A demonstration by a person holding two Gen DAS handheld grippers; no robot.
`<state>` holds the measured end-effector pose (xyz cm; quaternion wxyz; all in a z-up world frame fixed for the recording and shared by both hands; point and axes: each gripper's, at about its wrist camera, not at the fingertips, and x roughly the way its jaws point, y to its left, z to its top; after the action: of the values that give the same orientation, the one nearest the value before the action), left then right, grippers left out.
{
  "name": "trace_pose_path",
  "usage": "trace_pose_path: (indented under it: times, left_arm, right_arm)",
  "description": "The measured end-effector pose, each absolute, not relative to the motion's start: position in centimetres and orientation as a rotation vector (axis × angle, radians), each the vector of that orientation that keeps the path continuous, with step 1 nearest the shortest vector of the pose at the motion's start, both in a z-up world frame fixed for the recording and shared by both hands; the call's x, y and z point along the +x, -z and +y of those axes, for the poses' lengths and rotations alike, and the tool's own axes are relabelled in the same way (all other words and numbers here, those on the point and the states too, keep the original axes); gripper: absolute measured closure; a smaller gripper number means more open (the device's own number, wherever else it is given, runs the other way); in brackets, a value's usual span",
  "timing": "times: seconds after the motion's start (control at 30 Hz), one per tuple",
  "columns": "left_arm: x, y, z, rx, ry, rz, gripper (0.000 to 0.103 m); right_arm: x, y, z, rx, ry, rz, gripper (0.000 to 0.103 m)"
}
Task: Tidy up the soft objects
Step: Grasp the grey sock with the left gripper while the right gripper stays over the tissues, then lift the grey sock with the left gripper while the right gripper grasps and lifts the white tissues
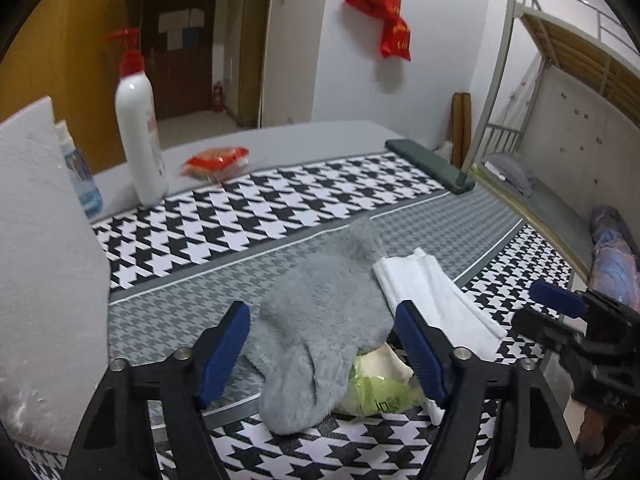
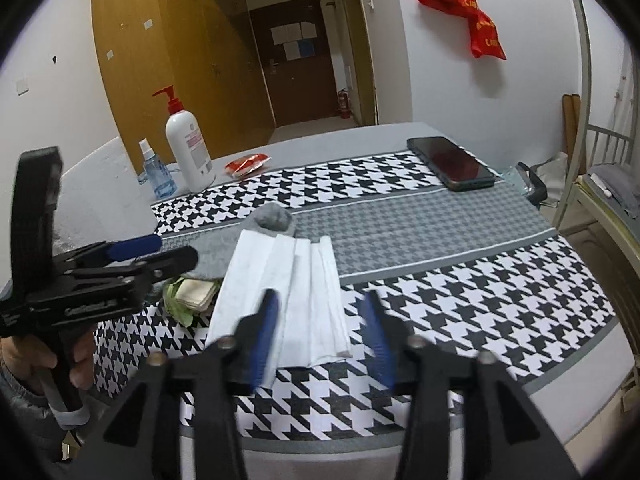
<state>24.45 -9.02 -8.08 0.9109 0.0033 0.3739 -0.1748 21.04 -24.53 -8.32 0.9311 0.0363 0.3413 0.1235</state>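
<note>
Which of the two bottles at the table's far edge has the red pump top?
The tall white bottle. The smaller clear blue spray bottle beside it has a plain clear nozzle instead.

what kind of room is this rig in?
Most likely a dormitory room. A metal bunk bed stands at the right, tall wooden wardrobes line the left wall, and a dark door with notices closes a short entry hall. The work surface is a table with a houndstooth cloth.
</note>
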Motion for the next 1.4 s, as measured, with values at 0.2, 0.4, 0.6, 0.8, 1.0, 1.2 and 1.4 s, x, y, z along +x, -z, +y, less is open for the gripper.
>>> trace_pose_path:
  times: [0.2, 0.4, 0.6, 0.8, 1.0, 1.2, 1.4]
  left_arm:
    - [26.0, 9.1, -9.2, -0.007, 0.371, 0.819, 0.069]
    - [26.0, 9.0, -9.2, -0.013, 0.411, 0.804, 0.089]
    - [25.0, 7.5, -8.1, -0.074, 0.476, 0.723, 0.093]
    - [23.3, 5.4, -6.5, -0.086, 0.425, 0.582, 0.093]
    - [23.1, 5.7, -6.2, -0.064, 0.392, 0.571, 0.093]
    - [23.2, 6.5, -6.9, -0.045, 0.416, 0.616, 0.092]
    - [23.5, 6.6, -6.4, -0.074, 0.394, 0.621, 0.049]
  right_arm:
    - [21.5, 8.7, -24.2, 0.065, -0.265, 0.712, 0.040]
    - [22.0, 9.0, -24.1, 0.058, -0.261, 0.731, 0.040]
    - [22.3, 9.2, -23.6, 0.039, -0.260, 0.749, 0.040]
    - [22.6, 9.9, -22.3, 0.014, -0.276, 0.778, 0.040]
    - [23.1, 10.6, -20.9, -0.013, -0.286, 0.805, 0.030]
    - [23.2, 11.0, -20.2, -0.033, -0.296, 0.824, 0.030]
    - [23.5, 11.3, -19.6, -0.071, -0.290, 0.840, 0.036]
